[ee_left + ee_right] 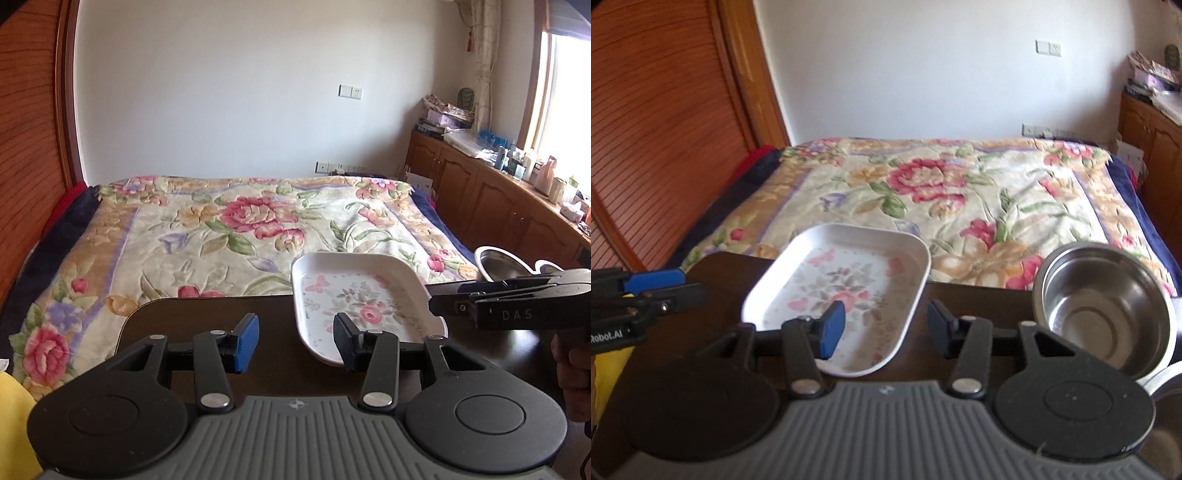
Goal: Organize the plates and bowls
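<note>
A white rectangular plate (354, 299) (842, 288) with a floral print lies on the dark table (207, 317) (975, 306), its far end reaching past the table's far edge. To its right stands a steel bowl (506, 264) (1104, 310), empty. My left gripper (295, 343) (676, 286) is open just left of the plate, its right finger over the plate's near-left rim. My right gripper (886, 330) (437, 304) is open too. Its blue-padded left finger (831, 330) hangs over the plate and its right finger is off the rim. Neither gripper holds anything.
A second metal rim (1160, 380) shows at the near right, beside the bowl. Behind the table is a bed with a floral blanket (240, 229) (923, 184). Wooden cabinets (498, 199) with clutter run along the right wall. Something yellow (14, 413) sits at the near left. A hand (572, 369) holds the right gripper.
</note>
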Motion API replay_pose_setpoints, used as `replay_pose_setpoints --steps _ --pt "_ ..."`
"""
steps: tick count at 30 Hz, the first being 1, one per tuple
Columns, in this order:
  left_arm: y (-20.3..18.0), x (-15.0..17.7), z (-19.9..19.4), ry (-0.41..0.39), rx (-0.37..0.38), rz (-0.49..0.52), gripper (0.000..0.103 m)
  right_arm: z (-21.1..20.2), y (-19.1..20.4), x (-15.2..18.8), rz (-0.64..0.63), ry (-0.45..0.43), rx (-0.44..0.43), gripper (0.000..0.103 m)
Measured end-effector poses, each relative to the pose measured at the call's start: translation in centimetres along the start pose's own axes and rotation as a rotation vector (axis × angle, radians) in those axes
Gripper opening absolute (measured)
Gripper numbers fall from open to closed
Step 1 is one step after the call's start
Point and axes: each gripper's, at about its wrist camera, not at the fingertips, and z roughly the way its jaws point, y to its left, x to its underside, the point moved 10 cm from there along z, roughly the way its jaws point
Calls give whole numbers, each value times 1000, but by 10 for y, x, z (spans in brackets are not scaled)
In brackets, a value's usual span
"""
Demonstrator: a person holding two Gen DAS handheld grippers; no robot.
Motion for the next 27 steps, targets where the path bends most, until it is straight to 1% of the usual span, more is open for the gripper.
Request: replay_pose_setpoints --steps 2,3,10,12,16,21,27 --pt "0 0 6 11 7 -1 70 9 -2 4 26 37 -8 50" --pt "1 0 10 18 11 -1 70 11 -3 5 23 43 1 50" --pt "3 -3 33 57 14 -17 67 21 -7 4 10 60 33 49" --pt "1 -6 37 57 18 -10 66 25 -10 4 18 66 36 48" --pt "-5 -9 46 59 21 3 66 33 -15 8 55 92 39 42" --pt "-4 -10 60 79 13 -16 63 36 -20 6 69 86 41 38" --pt "0 -5 70 103 13 -29 52 37 -22 4 67 80 38 33"
